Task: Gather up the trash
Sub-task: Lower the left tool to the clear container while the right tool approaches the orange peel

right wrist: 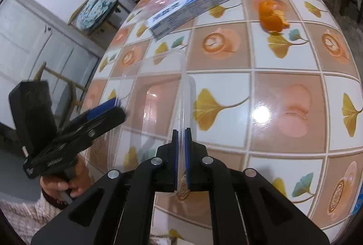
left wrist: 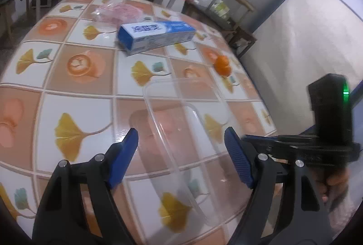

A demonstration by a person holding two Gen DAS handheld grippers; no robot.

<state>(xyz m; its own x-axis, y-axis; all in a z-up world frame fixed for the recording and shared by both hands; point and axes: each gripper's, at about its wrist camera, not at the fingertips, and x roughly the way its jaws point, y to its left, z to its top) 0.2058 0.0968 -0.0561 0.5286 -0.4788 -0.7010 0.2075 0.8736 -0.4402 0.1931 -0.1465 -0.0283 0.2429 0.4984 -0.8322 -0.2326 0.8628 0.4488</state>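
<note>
right gripper point(right wrist: 181, 138) clamped on rim of clear plastic container point(left wrist: 181, 131) near table point(left wrist: 74, 108) edge. left gripper point(left wrist: 181, 142) spread wide over it, not pinching. toothpaste box point(left wrist: 156, 36) and orange peel point(right wrist: 271, 15) farther back.

The left gripper point(left wrist: 181, 142) is seen with its jaws spread wide, no pad pressing on anything. Between and beyond the jaws, a clear plastic container point(left wrist: 181, 131) is seen on the tiled table point(left wrist: 68, 108). Farther ahead a blue toothpaste box point(left wrist: 156, 37) is seen, with orange peel point(left wrist: 222, 65) ahead to the right.
</note>
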